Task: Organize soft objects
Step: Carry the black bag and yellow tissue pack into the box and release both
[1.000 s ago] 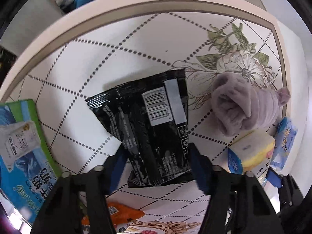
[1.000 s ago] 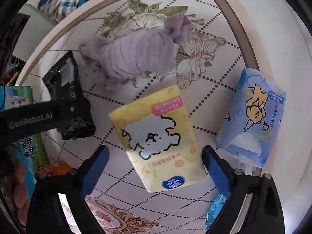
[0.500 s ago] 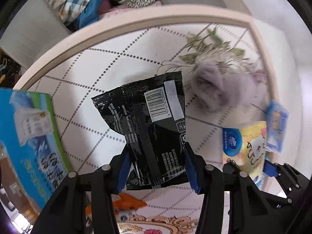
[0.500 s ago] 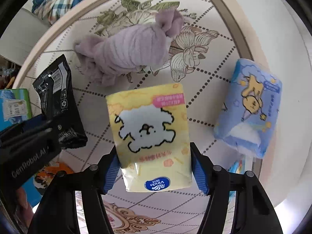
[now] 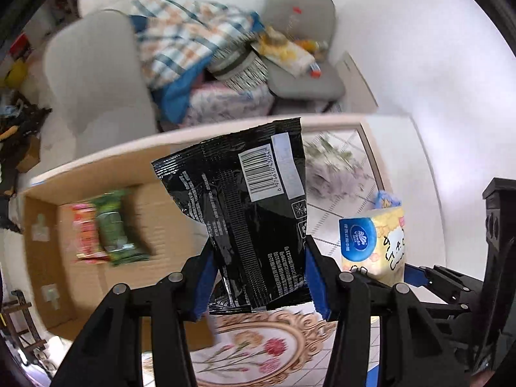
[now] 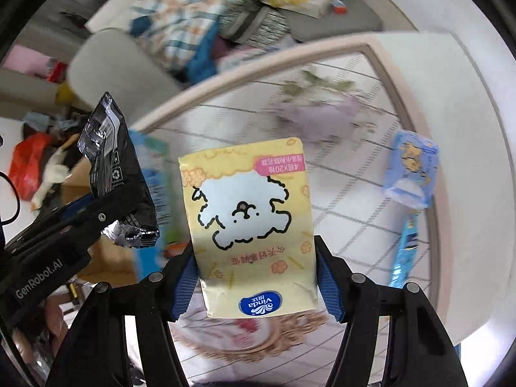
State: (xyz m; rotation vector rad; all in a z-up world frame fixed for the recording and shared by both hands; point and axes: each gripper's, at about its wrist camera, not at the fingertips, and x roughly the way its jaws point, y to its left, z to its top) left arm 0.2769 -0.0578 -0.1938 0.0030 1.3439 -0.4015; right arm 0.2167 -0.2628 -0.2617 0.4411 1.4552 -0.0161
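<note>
A black packet (image 5: 245,213) is clamped at its lower end between the fingers of the left gripper (image 5: 258,280) and held upright, clear of the table (image 5: 364,129), presumably for carrying to the cardboard box (image 5: 161,200). A yellow tissue pack (image 6: 248,222) is gripped likewise by the right gripper (image 6: 258,290). The box, with red and green packets (image 5: 106,229) inside, is shown only in the left view. A blue pack (image 6: 409,167) and blurred purple cloth (image 6: 322,119) lying on the table are shown better in the right view.

Both wrist views look forward, close above the shared floral table (image 5: 361,167).
</note>
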